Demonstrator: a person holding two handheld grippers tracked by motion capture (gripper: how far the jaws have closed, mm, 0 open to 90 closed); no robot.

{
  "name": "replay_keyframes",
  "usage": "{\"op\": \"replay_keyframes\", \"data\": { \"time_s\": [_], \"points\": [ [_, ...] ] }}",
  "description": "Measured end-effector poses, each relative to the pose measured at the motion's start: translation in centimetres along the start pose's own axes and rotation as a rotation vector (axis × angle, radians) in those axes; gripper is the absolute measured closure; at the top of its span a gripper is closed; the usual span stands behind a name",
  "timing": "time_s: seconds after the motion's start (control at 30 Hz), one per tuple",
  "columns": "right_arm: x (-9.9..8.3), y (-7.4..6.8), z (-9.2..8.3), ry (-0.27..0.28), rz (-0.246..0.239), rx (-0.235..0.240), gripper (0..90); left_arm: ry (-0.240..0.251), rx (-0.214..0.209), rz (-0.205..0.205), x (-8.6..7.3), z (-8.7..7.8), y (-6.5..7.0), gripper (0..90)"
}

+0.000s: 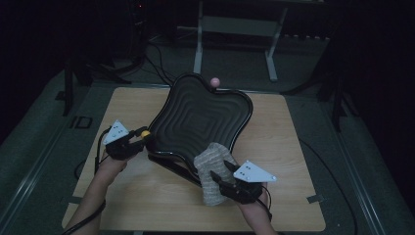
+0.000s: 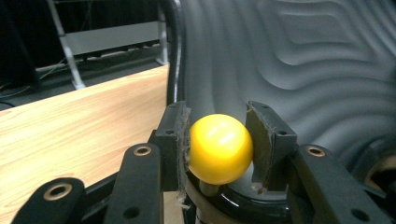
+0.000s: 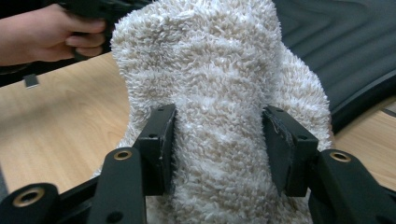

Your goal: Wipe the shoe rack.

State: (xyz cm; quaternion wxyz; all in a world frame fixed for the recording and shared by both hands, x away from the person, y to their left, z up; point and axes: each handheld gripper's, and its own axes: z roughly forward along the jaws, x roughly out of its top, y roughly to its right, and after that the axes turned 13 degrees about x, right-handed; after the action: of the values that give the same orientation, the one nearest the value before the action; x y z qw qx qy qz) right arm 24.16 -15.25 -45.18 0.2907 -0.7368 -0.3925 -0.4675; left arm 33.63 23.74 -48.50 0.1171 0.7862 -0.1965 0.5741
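While tray is propped on edge, notes run as follows.

Tray: black wavy tray (image 1: 195, 120) is tilted up off the table (image 1: 274, 196), low edge toward 6 o'clock, high corner toward 12; likely held so to give the cloth its face.

Left gripper: left gripper (image 1: 133, 142), at the tray's 9 o'clock, is clamped on a yellow knob (image 2: 219, 148) at the rim; both pads touch the ball. Judged the steadying hold.

Right gripper: right gripper (image 1: 221, 177), at the tray's 5 o'clock, has its jaws pressed into a fluffy cloth (image 3: 219, 116); the pile bulges between them, so it is gripped.

Cloth: lies over the tray's low edge, part on the ribbed face, part hanging toward the table.

Pink knob: pink knob (image 1: 214, 81) sits at the 12 o'clock corner, free.

Room: bare wood from 3 to 6 o'clock of the tray; the face toward 12 is open for wiping. The 9 o'clock side is tight by the left hand.
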Motion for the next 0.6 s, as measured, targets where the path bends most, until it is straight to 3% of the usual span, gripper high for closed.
{"op": "replay_keyframes", "data": {
  "time_s": [0.4, 0.6],
  "points": [
    [-0.3, 2.8, -0.9, 0.044, 0.032, -0.057, 49.4, 0.039, -0.044, -0.014, -1.2, -2.1, 1.8, 59.7],
    [0.0, 4.1, -1.1, 0.035, 0.040, -0.042, 49.1, 0.035, -0.069, 0.005, -1.4, -3.3, 2.7, 59.7]
  ]
}}
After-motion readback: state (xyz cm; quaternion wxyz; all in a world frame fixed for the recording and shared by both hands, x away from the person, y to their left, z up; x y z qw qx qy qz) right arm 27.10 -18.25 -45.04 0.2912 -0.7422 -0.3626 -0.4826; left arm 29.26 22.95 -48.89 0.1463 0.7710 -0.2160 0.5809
